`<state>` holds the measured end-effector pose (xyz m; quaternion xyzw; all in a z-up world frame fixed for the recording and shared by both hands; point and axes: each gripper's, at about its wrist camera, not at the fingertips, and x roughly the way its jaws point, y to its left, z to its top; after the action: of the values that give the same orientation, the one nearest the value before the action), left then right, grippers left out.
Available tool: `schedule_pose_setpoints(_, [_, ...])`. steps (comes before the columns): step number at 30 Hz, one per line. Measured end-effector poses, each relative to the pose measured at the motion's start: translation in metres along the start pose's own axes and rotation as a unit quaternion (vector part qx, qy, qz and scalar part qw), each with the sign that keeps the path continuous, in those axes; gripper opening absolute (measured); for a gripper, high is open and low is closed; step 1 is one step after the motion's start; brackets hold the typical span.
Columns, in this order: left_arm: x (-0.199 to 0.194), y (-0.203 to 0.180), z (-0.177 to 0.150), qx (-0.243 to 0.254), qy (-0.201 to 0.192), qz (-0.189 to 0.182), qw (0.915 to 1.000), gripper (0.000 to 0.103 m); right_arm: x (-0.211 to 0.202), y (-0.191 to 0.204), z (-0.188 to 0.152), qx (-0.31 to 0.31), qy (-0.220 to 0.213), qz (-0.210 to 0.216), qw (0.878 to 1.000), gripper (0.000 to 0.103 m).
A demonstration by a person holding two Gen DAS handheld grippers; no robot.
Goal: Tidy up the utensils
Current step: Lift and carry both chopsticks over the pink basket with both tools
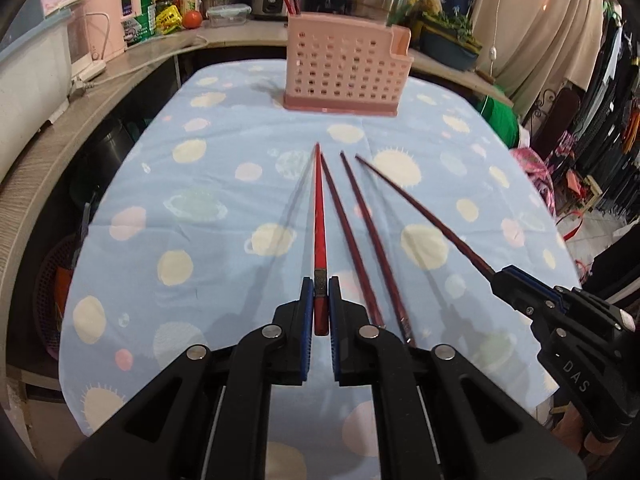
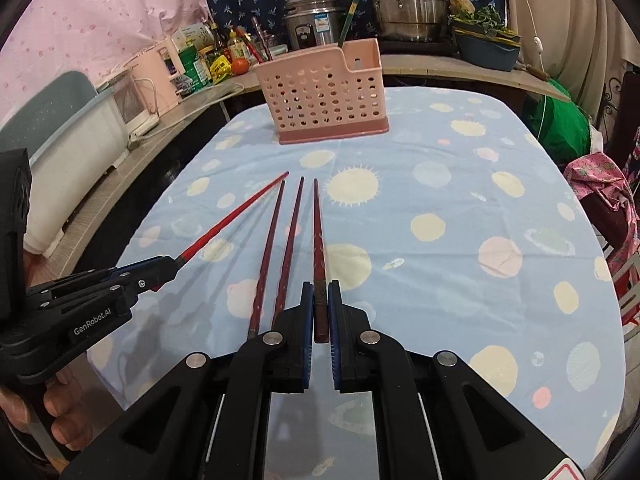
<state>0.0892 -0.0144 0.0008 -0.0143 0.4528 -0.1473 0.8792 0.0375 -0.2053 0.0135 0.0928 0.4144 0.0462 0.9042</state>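
Spreading across the room, a table in a blue planet-print cloth [image 1: 224, 200] is carrying a pink perforated holder [image 1: 346, 68] at its 12 o'clock end, some utensils already standing inside. Two dark chopsticks [image 2: 276, 256] are lying loose at center. The left gripper [image 1: 320, 300] is clenching a bright red chopstick [image 1: 319, 216] by its butt, while the right gripper [image 2: 320, 300] is gripping a dark maroon chopstick [image 2: 318, 236] likewise. Pickup appears complete; next, both sticks likely need carrying toward 12 o'clock, tipping upright and dropping into the holder.
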Motion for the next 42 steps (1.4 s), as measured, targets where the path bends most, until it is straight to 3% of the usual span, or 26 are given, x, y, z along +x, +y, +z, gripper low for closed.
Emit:
schedule_pose_setpoints(14, [-0.069, 0.007, 0.082, -0.027, -0.101, -0.038, 0.9938, 0.007, -0.055, -0.016, 0.078, 0.034, -0.092, 0.019, 0.995, 0.007])
schedule_pose_setpoints(27, [-0.1, 0.001, 0.167, -0.019, -0.189, -0.022, 0.9815, 0.007, -0.073, -0.022, 0.158, 0.04, -0.175, 0.031, 0.983, 0.007])
schedule_pose_setpoints(33, [-0.117, -0.003, 0.218, -0.023, -0.241, -0.019, 0.97, 0.007, -0.081, -0.027, 0.207, 0.064, -0.232, 0.043, 0.97, 0.007])
schedule_pose_setpoints(42, [-0.13, -0.011, 0.291, -0.021, -0.331, 0.003, 0.9436, 0.007, -0.065, -0.027, 0.292, 0.078, -0.303, 0.035, 0.949, 0.007])
